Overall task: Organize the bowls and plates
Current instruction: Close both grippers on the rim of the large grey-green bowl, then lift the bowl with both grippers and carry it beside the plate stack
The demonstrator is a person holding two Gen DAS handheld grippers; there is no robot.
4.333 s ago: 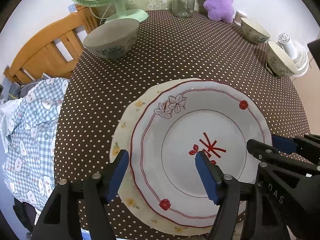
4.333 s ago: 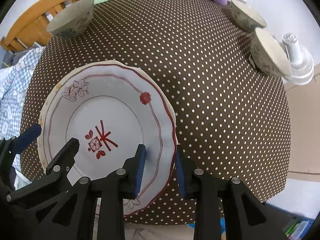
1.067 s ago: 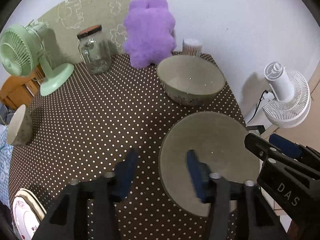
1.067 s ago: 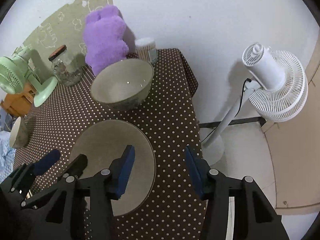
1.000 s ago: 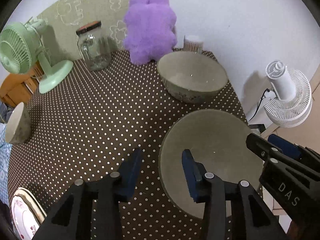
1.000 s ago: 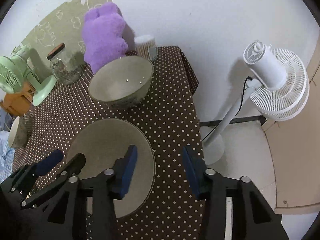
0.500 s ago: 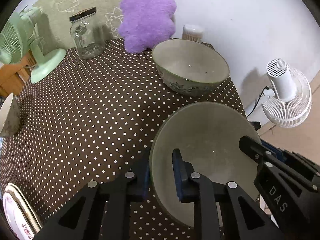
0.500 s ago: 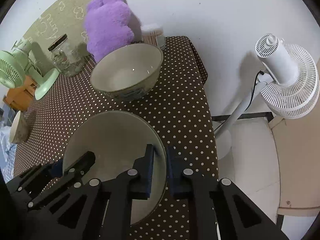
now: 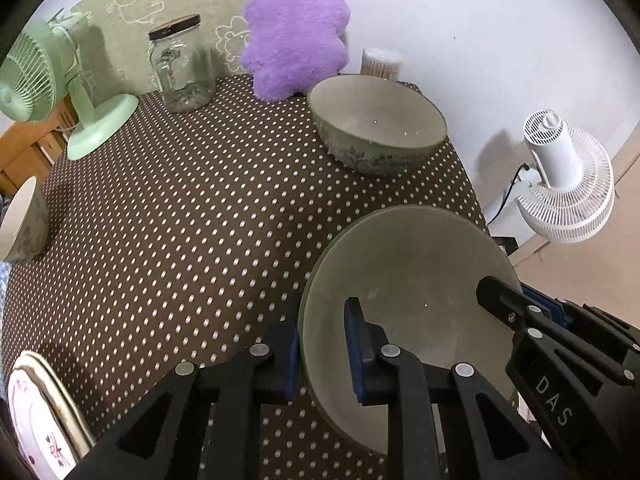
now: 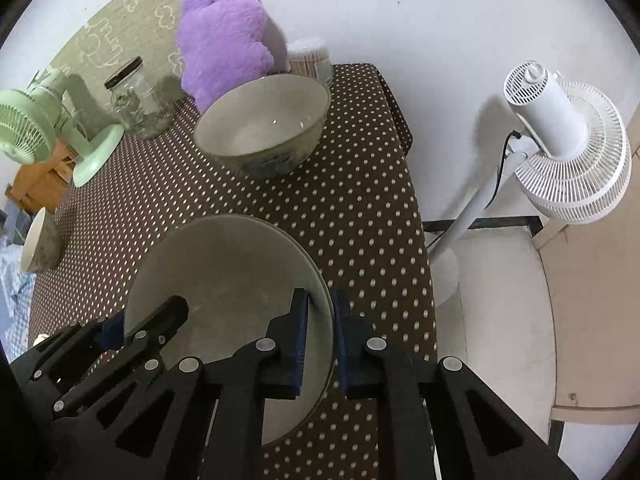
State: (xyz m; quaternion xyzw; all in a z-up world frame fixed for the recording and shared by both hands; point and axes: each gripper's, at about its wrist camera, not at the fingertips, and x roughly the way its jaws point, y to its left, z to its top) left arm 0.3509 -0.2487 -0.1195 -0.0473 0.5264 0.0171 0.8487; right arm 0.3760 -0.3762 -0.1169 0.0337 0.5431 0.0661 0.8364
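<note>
Both grippers have travelled from the stacked plates point(image 9: 38, 412) to the far corner of the table point(image 9: 180, 240) and closed on the near bowl point(image 9: 408, 280), one on each side of its rim. A moment ago the jaws stood apart around that rim; now they are drawn together on it.

Table: covered in a brown dotted cloth. All positions below are given relative to the near bowl.

Near bowl: sits at the table edge, closest to both cameras. Whether it rests on the cloth or is already lifted clear cannot be told.

Second bowl point(image 9: 378, 124): stands beyond the near bowl, well apart from it, in front of the purple plush toy point(image 9: 296, 28).

Third bowl point(image 9: 22, 226): lies far to the left of the near bowl, tipped on its side.

Stacked plates: far to the left and nearer the camera, at the frame edge.

Left gripper point(image 9: 322, 344): clamped on the left rim of the near bowl, one pad outside the wall, one inside.

Right gripper point(image 10: 322, 330): clamped on the right rim in the same manner.

Task meaning: the plates appear already stacked, so work has passed to the bowls. The two-sided grip suggests a lift, probably to nest the near bowl with the second bowl.
</note>
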